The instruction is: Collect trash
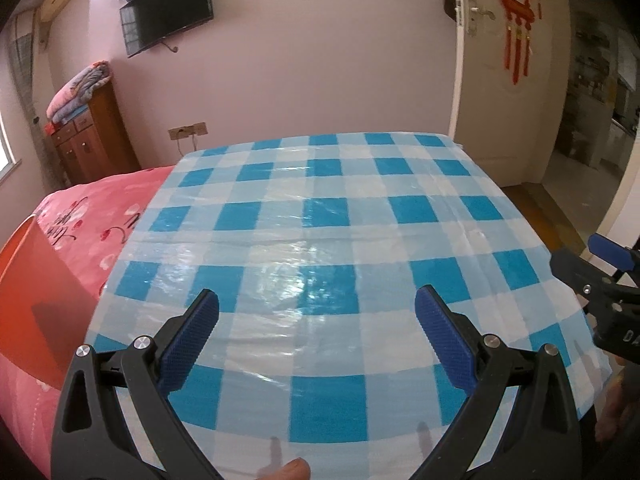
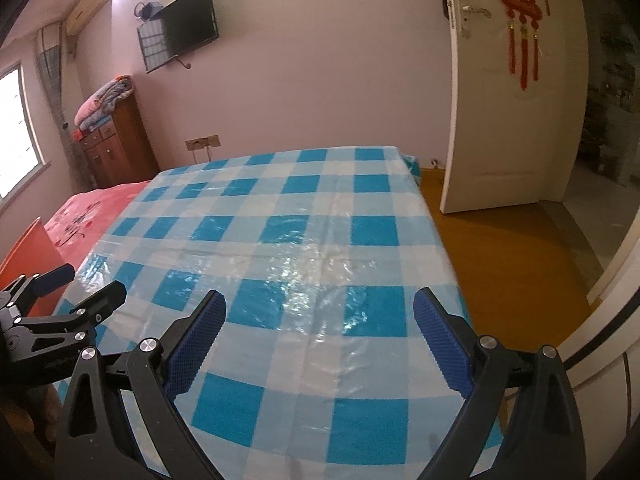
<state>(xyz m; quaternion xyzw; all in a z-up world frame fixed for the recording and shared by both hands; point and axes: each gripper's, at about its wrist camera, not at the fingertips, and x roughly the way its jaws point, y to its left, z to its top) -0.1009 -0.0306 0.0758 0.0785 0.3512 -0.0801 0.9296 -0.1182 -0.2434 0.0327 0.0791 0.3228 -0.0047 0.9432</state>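
Left hand-held gripper [image 1: 316, 312]: black frame, blue ribbed pads, fingers spread wide, nothing between them; held above the near part of the bench. A fingertip [image 1: 294, 470] shows at the lower edge of its view.

Right hand-held gripper [image 2: 320, 312]: same make, fingers likewise spread wide and holding nothing; held above the near right part of the bench, just beside the left one.

Bench [image 1: 320, 216]: covered with a blue-and-white checked plastic cloth, glossy and creased. No trash can be made out on its visible surface.

Container [image 1: 36, 288]: orange-red bin, at the left of the bench, beside the bed; only part of its wall and rim shows, and its contents cannot be told.

Bed [image 1: 92, 216]: pink floral cover, left of the bench.

Cabinet [image 1: 92, 136]: brown wood, against the far wall, folded quilts [image 1: 76, 92] stacked on top.

Television [image 1: 172, 8]: wall-mounted, dark screen.

Door [image 2: 508, 92]: white, standing open at right, red hanging ornament [image 2: 520, 12] on it.
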